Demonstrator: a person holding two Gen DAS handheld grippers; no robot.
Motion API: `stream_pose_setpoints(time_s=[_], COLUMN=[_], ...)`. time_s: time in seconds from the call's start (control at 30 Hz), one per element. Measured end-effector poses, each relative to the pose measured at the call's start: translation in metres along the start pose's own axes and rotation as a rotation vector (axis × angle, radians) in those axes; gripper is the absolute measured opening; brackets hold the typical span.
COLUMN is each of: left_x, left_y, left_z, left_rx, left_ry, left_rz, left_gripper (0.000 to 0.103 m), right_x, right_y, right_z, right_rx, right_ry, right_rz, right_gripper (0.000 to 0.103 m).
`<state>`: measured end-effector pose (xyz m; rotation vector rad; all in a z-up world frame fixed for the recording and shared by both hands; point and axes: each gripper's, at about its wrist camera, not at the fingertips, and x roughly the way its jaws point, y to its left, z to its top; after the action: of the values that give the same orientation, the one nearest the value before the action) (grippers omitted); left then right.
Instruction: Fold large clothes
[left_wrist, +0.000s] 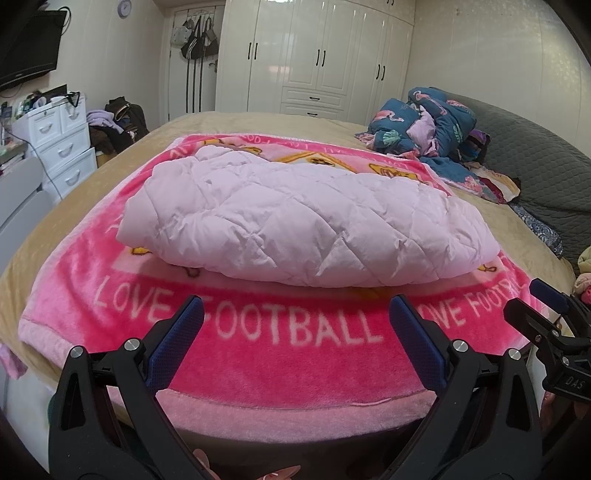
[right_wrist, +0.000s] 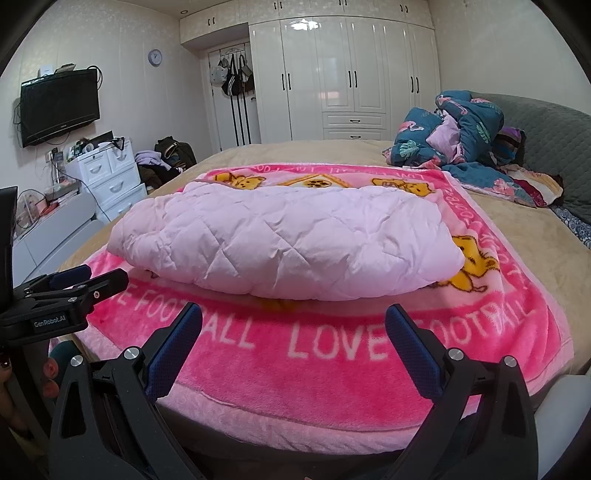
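A folded pale-pink quilted jacket (left_wrist: 295, 218) lies on a pink blanket (left_wrist: 288, 354), beyond the left hand-held gripper's (left_wrist: 295, 314) parted jaws.

pink quilted garment (left_wrist: 295, 218): 1, folded, mid-blanket | pink blanket (left_wrist: 280, 354): 1, at bed's near edge | grippers: 2, left gripper (left_wrist: 295, 325), right gripper (right_wrist: 293, 332) | heap of bedding (left_wrist: 436, 125): 1, bed's far right corner
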<state>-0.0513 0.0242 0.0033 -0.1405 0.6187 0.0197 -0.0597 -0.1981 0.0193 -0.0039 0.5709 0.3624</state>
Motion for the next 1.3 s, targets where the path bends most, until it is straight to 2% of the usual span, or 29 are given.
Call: stream_pose_setpoints(time_s=[1.3], left_x=[-0.0015], left_y=[0.0039], left_z=[-0.0018], left_rx=[0.017], left_ry=[0.003], left_rz=[0.019], left_gripper=[0.094], right_x=[-0.0016], right_y=[-0.002], right_z=[-0.0021], right_rx=[-0.016], right_ry=[0.007], right_rz=[-0.015], right_gripper=[0.099])
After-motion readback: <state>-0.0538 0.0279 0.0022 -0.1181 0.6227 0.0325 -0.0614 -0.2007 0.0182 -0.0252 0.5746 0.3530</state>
